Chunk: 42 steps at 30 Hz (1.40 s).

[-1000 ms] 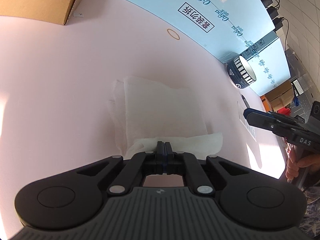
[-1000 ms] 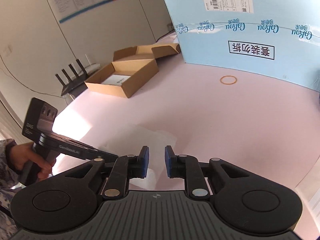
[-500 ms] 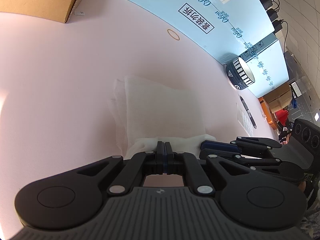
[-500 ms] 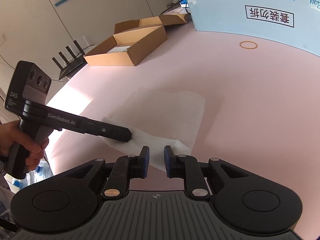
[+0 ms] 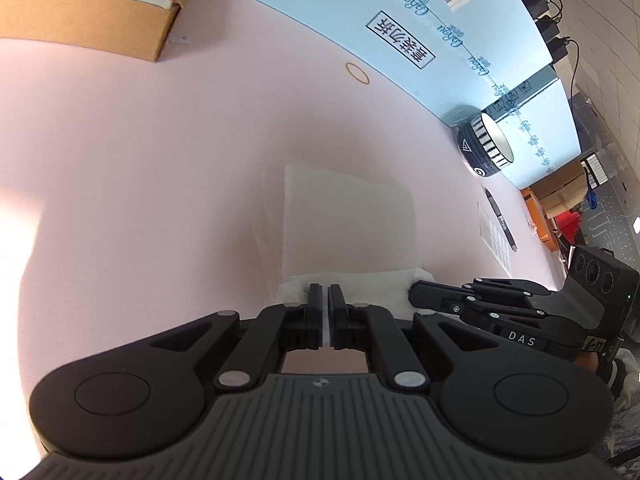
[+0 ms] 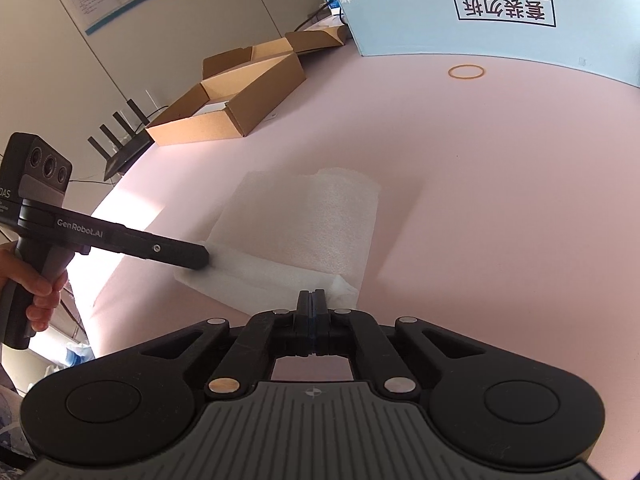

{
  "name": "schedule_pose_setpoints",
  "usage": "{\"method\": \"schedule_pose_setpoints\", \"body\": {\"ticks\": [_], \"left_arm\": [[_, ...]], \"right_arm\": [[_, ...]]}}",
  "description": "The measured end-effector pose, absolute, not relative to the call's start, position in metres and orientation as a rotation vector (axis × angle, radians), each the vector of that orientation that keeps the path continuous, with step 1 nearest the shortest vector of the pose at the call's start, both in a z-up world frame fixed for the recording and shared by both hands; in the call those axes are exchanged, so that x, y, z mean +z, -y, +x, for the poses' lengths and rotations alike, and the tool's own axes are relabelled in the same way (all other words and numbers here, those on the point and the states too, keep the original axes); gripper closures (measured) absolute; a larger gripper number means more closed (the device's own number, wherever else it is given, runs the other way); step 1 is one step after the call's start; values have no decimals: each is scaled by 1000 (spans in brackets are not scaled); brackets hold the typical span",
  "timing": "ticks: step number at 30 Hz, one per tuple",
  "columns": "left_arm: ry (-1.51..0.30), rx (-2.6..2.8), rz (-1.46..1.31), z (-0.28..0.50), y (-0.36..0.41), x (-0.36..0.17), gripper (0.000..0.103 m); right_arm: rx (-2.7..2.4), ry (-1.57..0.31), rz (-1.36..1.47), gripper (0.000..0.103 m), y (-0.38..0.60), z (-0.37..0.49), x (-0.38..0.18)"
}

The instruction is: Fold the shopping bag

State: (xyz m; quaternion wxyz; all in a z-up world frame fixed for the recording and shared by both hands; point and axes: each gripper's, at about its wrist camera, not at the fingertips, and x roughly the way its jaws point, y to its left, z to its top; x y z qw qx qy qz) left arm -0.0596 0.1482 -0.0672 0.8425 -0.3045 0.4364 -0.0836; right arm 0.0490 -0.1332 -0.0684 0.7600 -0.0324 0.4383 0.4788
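Inventory, largest first; places given rel. to the shopping bag.

- Table [image 6: 500, 184] – pale pink, matte, smooth; bag lies flat on it.
- Blue carton [image 5: 400, 20] – big printed box, well beyond bag's far edge.
- Cardboard box [image 6: 240, 100] – brown, open flaps, far-left of bag.
- Shopping bag [image 5: 348, 224] – white, thin, soft, finely textured sheet; part-folded rectangle w/ near edge rolled up into a band. Long axis of that band runs side to side, across both grippers, directly in front of each.
- Left gripper [image 5: 325, 300] – black plastic; at band's left part, jaws opening, slim gap w/ white bag edge showing between them.
- Right gripper [image 6: 311, 300] – same build; jaws pressed together, pinching band's right corner. Judged nearer to the next pull: it has the hold.
- Striped cup [image 5: 486, 146] – black-and-white, far-right of bag.
- Rubber band [image 6: 467, 71] – tan loop, well beyond bag.
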Motion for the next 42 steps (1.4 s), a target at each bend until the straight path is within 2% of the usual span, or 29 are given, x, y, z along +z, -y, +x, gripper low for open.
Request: {"method": "schedule_pose_setpoints", "body": {"ticks": [2, 7, 14, 27, 29, 30, 32, 33, 35, 42], "left_arm": [[-886, -159, -645, -67, -155, -57, 78], [-783, -240, -746, -78, -150, -34, 78], [-878, -325, -715, -52, -95, -62, 78], [-892, -238, -758, -51, -120, -83, 78], [-900, -244, -776, -49, -122, -85, 78], [-907, -248, -790, -48, -124, -86, 78], [-921, -257, -816, -46, -128, -88, 78], [-928, -260, -827, -44, -130, -89, 78], [-941, -268, -842, -42, -132, -90, 78], [-987, -292, -894, -34, -140, -95, 78]], "right_arm": [[1043, -951, -73, 103, 133, 48, -68], [1040, -964, -42, 103, 135, 49, -70], [1039, -955, -51, 103, 134, 48, -69], [1090, -898, -200, 103, 123, 42, -63], [1107, -873, -241, 97, 123, 38, -59], [1116, -843, -283, 94, 123, 34, -55], [1154, -760, -400, 82, 124, 21, -47], [1168, -724, -463, 81, 123, 15, -46], [1189, -655, -587, 80, 121, 4, -44], [1233, -183, -1209, 80, 114, -47, -79]]}}
